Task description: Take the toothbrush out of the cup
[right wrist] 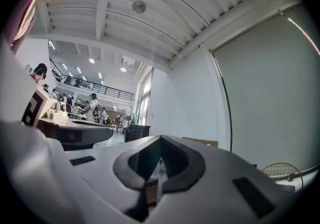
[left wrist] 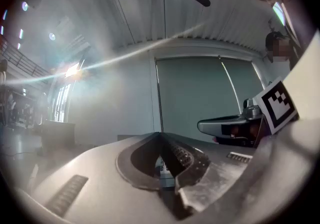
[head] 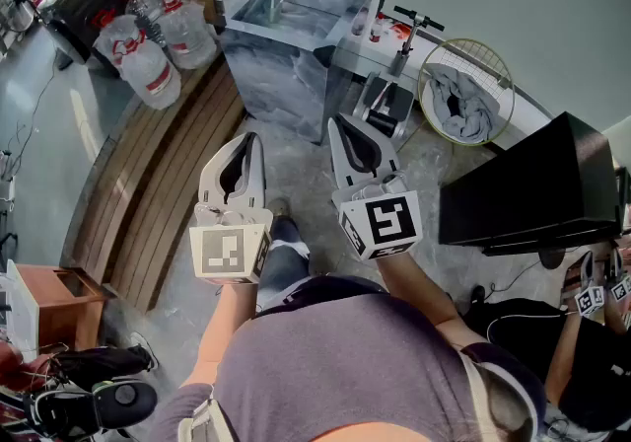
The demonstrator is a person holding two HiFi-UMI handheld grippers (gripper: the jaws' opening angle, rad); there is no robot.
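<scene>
Both grippers are held up in front of the person's body and point toward a grey sink counter [head: 281, 6]. The left gripper [head: 254, 137] is shut, its jaws meeting at the tips [left wrist: 160, 134] with nothing between them. Beside it, the right gripper [head: 335, 119] is also shut and empty [right wrist: 161, 138]. Small red and white items [head: 377, 29] stand on the ledge right of the sink. They are too small to tell a cup or a toothbrush among them. Both gripper views look up at walls and ceiling; neither shows a cup.
Water jugs [head: 148, 45] and a slatted wooden bench [head: 168, 184] lie to the left. A scooter [head: 399, 45], a round wire basket with a grey cloth [head: 465, 90] and a black tabletop [head: 532, 188] are to the right. Another person [head: 582, 351] sits at the lower right.
</scene>
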